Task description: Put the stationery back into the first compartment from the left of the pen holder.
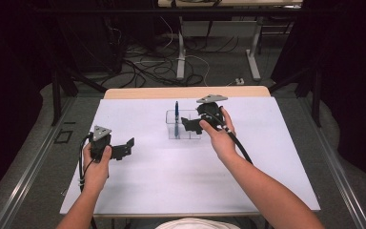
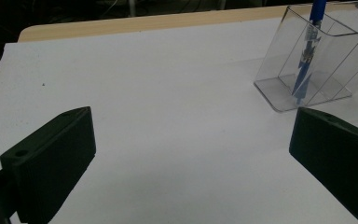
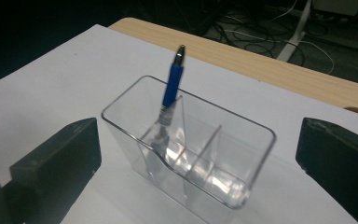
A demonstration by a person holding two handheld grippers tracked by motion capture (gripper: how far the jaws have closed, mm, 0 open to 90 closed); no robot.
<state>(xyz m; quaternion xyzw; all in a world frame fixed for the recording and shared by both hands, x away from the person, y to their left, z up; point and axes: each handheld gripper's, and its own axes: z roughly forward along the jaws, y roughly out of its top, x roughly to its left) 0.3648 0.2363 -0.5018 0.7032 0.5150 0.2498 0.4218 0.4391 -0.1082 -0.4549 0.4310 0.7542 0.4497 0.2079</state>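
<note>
The right tongs [image 1: 187, 125] hover just beside a clear plastic holder [image 1: 183, 125] on the white-covered bench [image 1: 171, 171], jaws spread wide with nothing between them. In the right gripper view the holder sits ahead, between the two jaws. A blue pen [image 3: 171, 91] stands tilted in its far end compartment, beyond the jaws. The left tongs [image 1: 125, 149] are well apart from the holder, also spread and empty; in the left gripper view the holder [image 2: 314, 60] lies ahead, beyond the right-hand jaw.
</note>
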